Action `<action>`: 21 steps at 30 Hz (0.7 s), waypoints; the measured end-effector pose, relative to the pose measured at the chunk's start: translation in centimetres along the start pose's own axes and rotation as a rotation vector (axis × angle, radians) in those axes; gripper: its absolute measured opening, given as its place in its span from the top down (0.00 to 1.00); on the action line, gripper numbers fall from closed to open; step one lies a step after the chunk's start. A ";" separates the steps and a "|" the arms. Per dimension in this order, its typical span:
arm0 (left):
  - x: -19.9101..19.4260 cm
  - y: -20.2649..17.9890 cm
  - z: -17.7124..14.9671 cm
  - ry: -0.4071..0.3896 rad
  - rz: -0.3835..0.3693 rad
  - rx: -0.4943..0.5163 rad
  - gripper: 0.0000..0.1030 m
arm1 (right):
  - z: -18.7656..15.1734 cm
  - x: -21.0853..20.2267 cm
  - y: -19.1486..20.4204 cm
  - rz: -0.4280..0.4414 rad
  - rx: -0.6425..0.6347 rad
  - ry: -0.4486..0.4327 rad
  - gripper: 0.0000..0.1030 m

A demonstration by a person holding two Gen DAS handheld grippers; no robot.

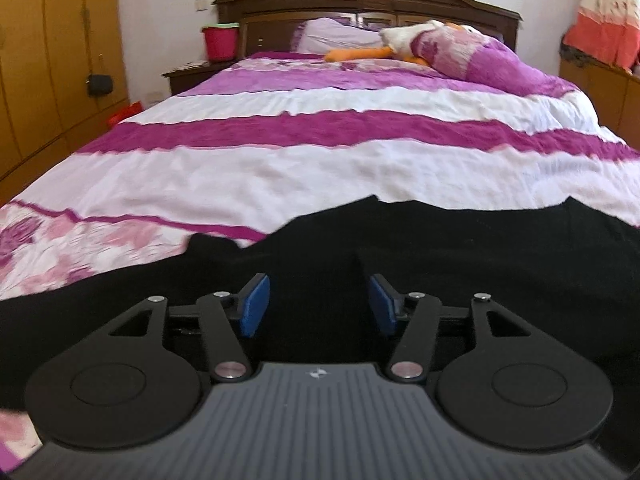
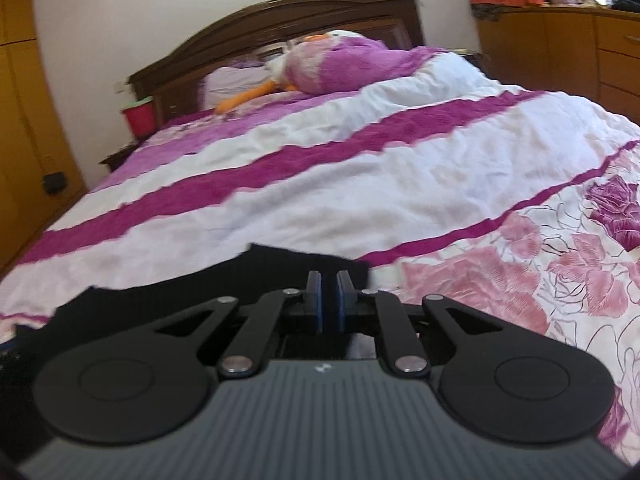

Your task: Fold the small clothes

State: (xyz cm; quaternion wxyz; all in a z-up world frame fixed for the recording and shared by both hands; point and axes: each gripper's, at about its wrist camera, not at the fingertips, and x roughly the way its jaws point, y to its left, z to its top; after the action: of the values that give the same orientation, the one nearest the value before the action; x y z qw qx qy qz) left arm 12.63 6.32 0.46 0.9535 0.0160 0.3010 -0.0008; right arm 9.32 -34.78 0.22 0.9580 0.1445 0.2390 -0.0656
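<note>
Two claws are seen low over a black garment (image 1: 440, 264) that is spread across the near end of the bed (image 1: 320, 176), on the striped purple and white quilt. The left claw (image 1: 318, 306) is held open, its blue pads well apart with black cloth lying between and below them but not pressed. The right claw (image 2: 329, 300) is all but shut, only a thin slit left between its pads; whether a fold of the cloth is pinched there cannot be told, since the garment's far corner lies just beyond the pads.

Soft, light and limp handling is to be expected of the cloth: it will sag and drape when lifted, and little grip force should be needed. A hold is best taken at a hem or corner, such as the raised points along the far edge, so that a single layer is caught.

Ample open quilt is offered beyond the garment for laying a fold. The stuffed duck (image 1: 404, 46) and pillow are kept well apart, by the headboard.
</note>
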 end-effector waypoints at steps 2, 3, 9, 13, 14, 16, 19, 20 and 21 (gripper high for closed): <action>-1.5 0.9 -0.1 -0.007 0.012 -0.003 0.40 | -0.1 -1.2 0.7 0.027 -0.009 0.002 0.64; -2.2 1.4 -0.2 -0.011 0.023 -0.001 0.39 | -0.2 -1.8 1.0 0.042 -0.011 -0.002 0.56; -6.0 4.8 -1.5 -0.015 0.104 -0.002 0.34 | -0.8 -4.9 3.1 0.104 -0.033 0.004 0.46; -7.5 7.7 -3.0 0.013 0.151 -0.010 0.34 | -1.6 -6.5 4.5 0.121 -0.060 0.036 0.46; -7.8 8.5 -3.4 0.021 0.166 -0.014 0.34 | -1.9 -6.9 4.8 0.122 -0.069 0.044 0.46; -8.1 9.9 -4.3 0.034 0.193 -0.019 0.34 | -2.5 -7.5 5.3 0.124 -0.080 0.064 0.46; -8.2 12.1 -5.5 0.068 0.233 -0.040 0.34 | -3.5 -8.1 5.8 0.126 -0.081 0.091 0.46; -8.1 12.8 -5.9 0.081 0.235 -0.052 0.34 | -3.9 -8.3 5.9 0.124 -0.082 0.097 0.46; -8.0 13.5 -6.2 0.092 0.233 -0.067 0.34 | -4.3 -8.4 6.1 0.121 -0.085 0.104 0.46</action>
State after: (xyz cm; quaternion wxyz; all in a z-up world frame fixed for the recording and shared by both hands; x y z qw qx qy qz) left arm 2.63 19.90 0.39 0.9323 0.0192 0.3404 0.1207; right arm 1.25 -27.17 2.08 0.9518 0.1210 0.2818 0.0103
